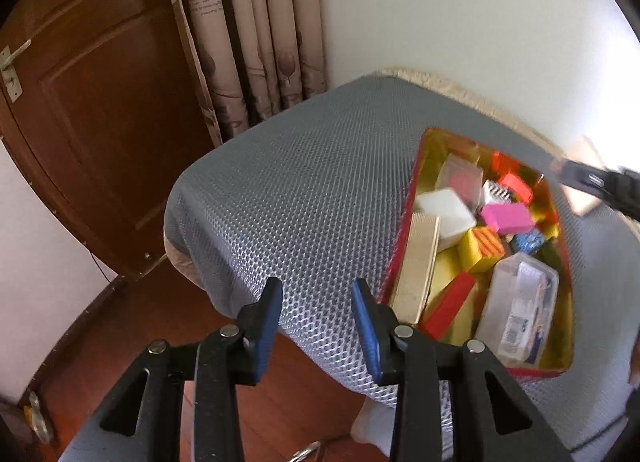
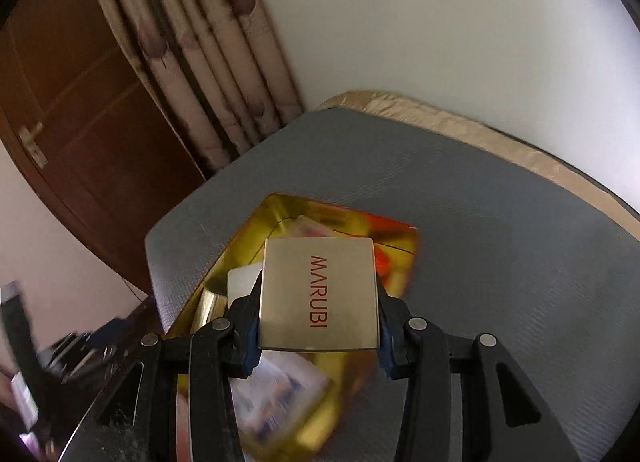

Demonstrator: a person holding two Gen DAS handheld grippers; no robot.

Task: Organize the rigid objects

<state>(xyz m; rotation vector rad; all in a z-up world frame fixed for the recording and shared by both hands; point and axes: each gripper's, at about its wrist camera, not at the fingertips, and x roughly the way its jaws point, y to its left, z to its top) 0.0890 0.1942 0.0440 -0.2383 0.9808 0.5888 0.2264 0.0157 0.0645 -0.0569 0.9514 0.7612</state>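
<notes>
Item: our right gripper (image 2: 318,336) clamps a box (image 2: 318,294) over the crowded tin (image 1: 560,302); left gripper (image 1: 318,326) narrow, empty. Risk: box lands askew atop clutter.

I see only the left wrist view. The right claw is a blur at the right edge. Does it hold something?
Observer: Yes. In the right wrist view the right claw is shut on a flat beige box, pads on its two side edges.
Operator: Any print on it?
Observer: Red letters: MARUBI.
Operator: Where is it relative to the gold tray?
Observer: The box hangs in front of the tray, covering much of its contents in that view.
Operator: And my left claw?
Observer: The left claw is open and empty, above the grey mesh mat, beside the tray.
</notes>
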